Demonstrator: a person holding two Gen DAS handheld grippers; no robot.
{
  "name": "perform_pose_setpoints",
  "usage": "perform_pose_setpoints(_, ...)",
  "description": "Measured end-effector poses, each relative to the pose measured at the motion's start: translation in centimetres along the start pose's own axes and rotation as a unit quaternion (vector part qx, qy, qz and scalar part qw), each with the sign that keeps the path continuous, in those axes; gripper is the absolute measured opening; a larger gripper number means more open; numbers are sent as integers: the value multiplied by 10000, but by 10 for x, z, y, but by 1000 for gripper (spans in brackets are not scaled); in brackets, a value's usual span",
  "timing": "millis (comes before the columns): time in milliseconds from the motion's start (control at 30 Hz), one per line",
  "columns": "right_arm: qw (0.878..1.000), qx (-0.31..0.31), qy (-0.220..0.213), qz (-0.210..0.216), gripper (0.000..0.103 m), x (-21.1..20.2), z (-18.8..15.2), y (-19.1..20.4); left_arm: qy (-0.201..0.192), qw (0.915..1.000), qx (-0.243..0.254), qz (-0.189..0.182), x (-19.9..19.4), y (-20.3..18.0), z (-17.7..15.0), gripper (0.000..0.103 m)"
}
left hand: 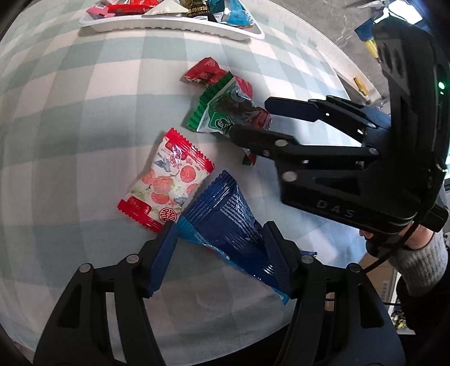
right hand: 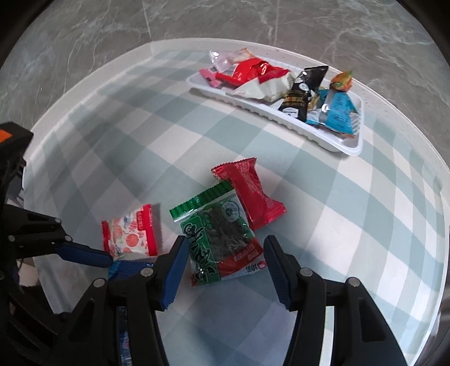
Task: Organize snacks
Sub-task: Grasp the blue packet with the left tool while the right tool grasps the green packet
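Note:
Four loose snack packets lie on the checked cloth. A dark blue packet (left hand: pixel 225 214) lies flat between the fingers of my left gripper (left hand: pixel 220 228), which stands open around it. Just beyond it rests a white packet with red ends and a fruit print (left hand: pixel 166 180) (right hand: pixel 130 235). My right gripper (right hand: pixel 225 242) is open and straddles a green seaweed packet (right hand: pixel 216 231) (left hand: pixel 222 109), with a gap at each side. A red packet (right hand: pixel 250 194) (left hand: pixel 205 70) lies half under the green one's far end. One left finger (right hand: pixel 84 254) shows beside the blue packet's corner (right hand: pixel 126 266).
A white ribbed tray (right hand: pixel 309 132) (left hand: pixel 168 25) with several wrapped snacks stands at the far side of the round table. Grey marbled floor lies beyond the table's rim (right hand: pixel 157 45). A hand in a grey sleeve (left hand: pixel 422 261) holds the right gripper.

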State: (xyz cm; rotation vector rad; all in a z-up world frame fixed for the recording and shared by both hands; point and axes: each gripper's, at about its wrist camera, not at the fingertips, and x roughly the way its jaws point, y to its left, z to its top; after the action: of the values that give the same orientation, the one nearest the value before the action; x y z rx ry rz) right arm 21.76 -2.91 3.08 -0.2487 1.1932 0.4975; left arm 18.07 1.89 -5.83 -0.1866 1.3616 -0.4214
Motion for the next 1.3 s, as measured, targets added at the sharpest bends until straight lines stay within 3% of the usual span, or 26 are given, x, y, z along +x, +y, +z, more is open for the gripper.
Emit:
perform_pose_setpoints(200,9997,-245,-1,-61,56,2,0,4,-7,9999,77,76,1,-3,0,61)
perform_pose_setpoints(433,9994,-328,-63,64,32,-2,-2,8,14,9990,411,179,4,-12,0,61)
perform_pose_setpoints(567,9995,-207,-85,239,17,-5,-5,5,-42,9978,631,174,5,-16,-2,54)
perform_pose_setpoints(633,9994,-113,-104,303,14,-7,-8,3,-98,9976,682,15,3,-17,-3,43)
perform_pose_setpoints(733,9987,128,-117,485,7,-10,-13,-2,-156,9970,760,-37,1,-19,-5,36)
perform_pose_setpoints(1067,9930,799,-304,816,7,-27,-30,-20,-188,9967,740,-273,-5,-16,-16,31)
perform_pose_setpoints(1300,9942,754,-421,646,10,-36,-36,-18,-190,9988,334,-313,-11,-4,-19,31)
